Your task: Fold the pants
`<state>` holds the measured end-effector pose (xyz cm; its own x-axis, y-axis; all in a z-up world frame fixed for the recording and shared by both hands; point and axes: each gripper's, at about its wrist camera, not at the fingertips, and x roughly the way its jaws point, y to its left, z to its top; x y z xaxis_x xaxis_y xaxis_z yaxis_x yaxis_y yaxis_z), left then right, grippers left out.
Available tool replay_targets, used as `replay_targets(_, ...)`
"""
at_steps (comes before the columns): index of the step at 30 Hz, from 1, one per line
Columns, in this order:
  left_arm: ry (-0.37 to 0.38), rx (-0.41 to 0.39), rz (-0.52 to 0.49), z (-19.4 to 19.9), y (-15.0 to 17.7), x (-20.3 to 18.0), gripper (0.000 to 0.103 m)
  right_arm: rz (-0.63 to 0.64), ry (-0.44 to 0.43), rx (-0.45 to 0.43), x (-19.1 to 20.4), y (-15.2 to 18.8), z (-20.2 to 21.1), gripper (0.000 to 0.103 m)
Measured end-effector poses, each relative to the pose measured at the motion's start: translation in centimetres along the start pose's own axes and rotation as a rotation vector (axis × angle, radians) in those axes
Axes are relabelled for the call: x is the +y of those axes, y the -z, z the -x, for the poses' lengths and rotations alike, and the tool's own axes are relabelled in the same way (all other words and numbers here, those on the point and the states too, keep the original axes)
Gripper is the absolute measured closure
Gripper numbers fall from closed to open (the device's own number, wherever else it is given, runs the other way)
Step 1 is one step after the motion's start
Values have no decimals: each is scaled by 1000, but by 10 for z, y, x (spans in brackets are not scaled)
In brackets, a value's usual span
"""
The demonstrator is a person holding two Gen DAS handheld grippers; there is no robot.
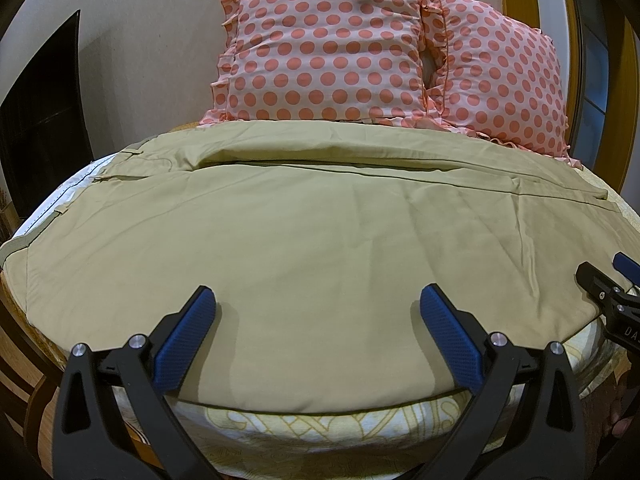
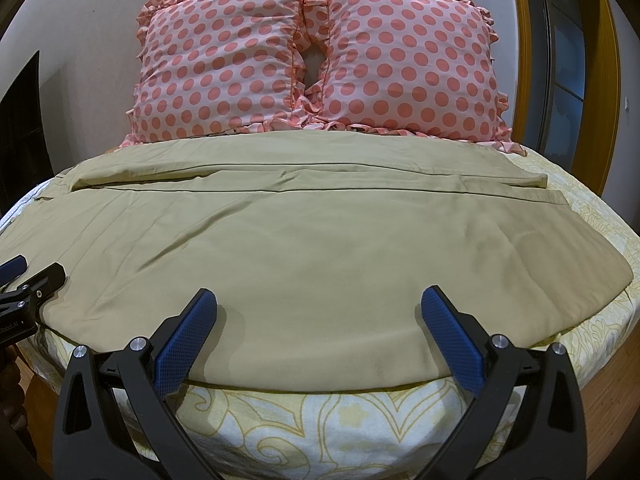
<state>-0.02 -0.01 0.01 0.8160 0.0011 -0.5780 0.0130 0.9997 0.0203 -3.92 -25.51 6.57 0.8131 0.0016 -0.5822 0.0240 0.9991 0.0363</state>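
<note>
1. Lying flat across the bed (image 2: 360, 412), the khaki pants (image 1: 304, 248) were spread sideways, waistband toward the left and leg cuffs toward the right, one leg nearer the pillows and one nearer the claws.
2. The left claw (image 1: 318, 304) was wide open, its blue pads (image 1: 184, 348) apart over the near edge of the nearer leg, holding nothing.
3. The right claw (image 2: 320, 304) was likewise spread open over the same near edge, further toward the cuff end, with no cloth between its pads.
4. In the left wrist view the right claw showed at the right edge; in the right wrist view the left claw showed at the left edge, so the two were side by side along the near hem.
5. Two pink pillows with orange polka dots (image 2: 320, 60) leaned against the wall just beyond the far leg.
6. A yellow-patterned white bedsheet (image 1: 320, 424) showed below the pants' near edge.
</note>
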Motion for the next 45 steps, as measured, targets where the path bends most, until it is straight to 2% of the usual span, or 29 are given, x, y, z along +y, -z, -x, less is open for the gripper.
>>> replay_targets(30, 0, -4, -1, 0, 0, 0, 2, 1, -1, -11, 1, 4, 2, 1)
replay_targets(33, 9, 15, -5, -1, -2, 1, 2, 8, -11, -9, -3, 3, 2, 1)
replay_targets(35, 31, 42, 3, 0, -8, 3, 2, 22, -68, 80, -9, -16, -4, 1)
replay_targets(37, 42, 29, 19, 2, -19, 5, 2, -15, -107, 86, -30, -44, -7, 1)
replay_targets(38, 41, 8, 31, 5, -26, 11, 2, -45, -102, 61, -43, -62, -7, 1)
replay_targets(41, 19, -28, 44, 5, -45, 15, 2, -153, -35, 51, -88, -118, -32, 1)
replay_targets(43, 6, -39, 51, 3, -54, 18, 2, -258, 19, 97, -123, -154, -70, 1)
replay_targets(45, 14, -34, 56, -1, -59, 19, 2, -336, 76, 159, -152, -176, -111, 1)
